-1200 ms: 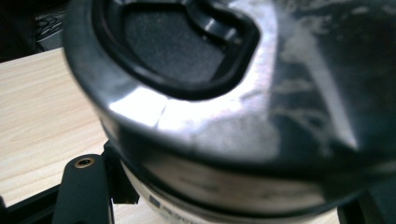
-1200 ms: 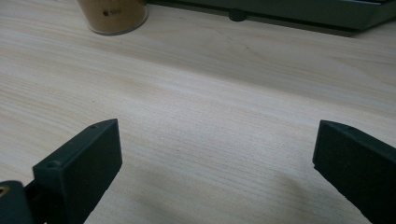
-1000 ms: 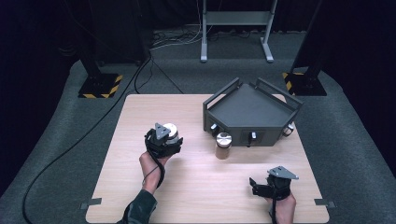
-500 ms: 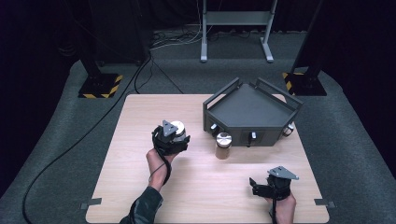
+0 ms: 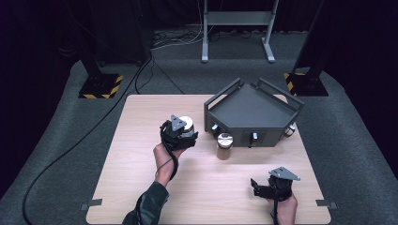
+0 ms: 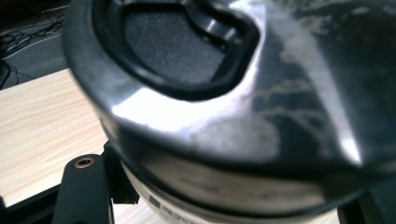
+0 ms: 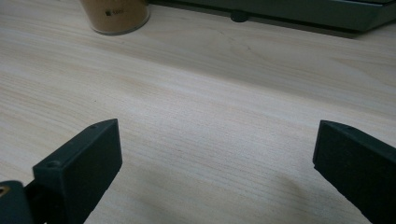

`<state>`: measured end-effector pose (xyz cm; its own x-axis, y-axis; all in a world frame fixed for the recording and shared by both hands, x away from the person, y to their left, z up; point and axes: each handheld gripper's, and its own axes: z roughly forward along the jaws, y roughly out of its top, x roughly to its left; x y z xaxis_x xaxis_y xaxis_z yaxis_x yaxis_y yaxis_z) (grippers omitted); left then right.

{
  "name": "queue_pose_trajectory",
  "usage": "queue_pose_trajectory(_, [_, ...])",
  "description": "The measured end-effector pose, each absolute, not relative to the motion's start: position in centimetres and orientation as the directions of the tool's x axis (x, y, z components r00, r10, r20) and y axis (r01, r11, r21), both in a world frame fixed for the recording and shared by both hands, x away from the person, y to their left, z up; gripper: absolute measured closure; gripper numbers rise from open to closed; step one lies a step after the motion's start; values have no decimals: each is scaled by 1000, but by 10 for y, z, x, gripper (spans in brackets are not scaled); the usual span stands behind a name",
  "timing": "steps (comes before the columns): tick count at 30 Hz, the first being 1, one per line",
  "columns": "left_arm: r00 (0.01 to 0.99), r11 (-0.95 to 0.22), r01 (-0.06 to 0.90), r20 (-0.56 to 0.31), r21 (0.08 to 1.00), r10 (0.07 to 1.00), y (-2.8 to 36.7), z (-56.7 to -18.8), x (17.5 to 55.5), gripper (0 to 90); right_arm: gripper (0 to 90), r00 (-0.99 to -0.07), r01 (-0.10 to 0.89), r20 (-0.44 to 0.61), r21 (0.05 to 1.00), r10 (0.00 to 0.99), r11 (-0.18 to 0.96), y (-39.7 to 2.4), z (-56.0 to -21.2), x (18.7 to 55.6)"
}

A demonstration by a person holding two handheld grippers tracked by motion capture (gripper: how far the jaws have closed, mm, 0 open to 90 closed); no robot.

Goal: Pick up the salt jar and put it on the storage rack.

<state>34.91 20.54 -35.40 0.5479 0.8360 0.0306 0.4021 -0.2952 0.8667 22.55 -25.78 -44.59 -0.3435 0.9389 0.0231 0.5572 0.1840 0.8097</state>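
My left gripper (image 5: pixel 184 136) is shut on a jar with a shiny silver lid (image 5: pixel 187 123), held above the table's left middle. In the left gripper view that lid (image 6: pixel 224 116) is very close and blurred, with a black insert in its top, and one black jaw shows at the bottom left. A second jar (image 5: pixel 224 146) with brown contents and a silver lid stands on the table in front of the grey tray (image 5: pixel 253 110). My right gripper (image 5: pixel 256 186) rests low at the table's front right, open with nothing between its jaws (image 7: pixel 215 172); the brown jar (image 7: pixel 114 16) stands ahead of it.
The grey tray has raised handles at its back edges and small knobs on its front wall. Bare light wood lies between the two hands. On the floor beyond the table are stands with yellow-black bases (image 5: pixel 99 86), cables and a metal frame (image 5: pixel 237 28).
My left gripper has carried its jar to the right and a little upward, closer to the grey tray. The right gripper has stayed where it was.
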Motion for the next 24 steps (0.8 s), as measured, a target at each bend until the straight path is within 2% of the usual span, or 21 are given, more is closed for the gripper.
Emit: queue_pose_trajectory(24, [585,-303,389,21,870,811,189,-333,364,316,5,-346,563,28,806,938,183,-258,-445,227])
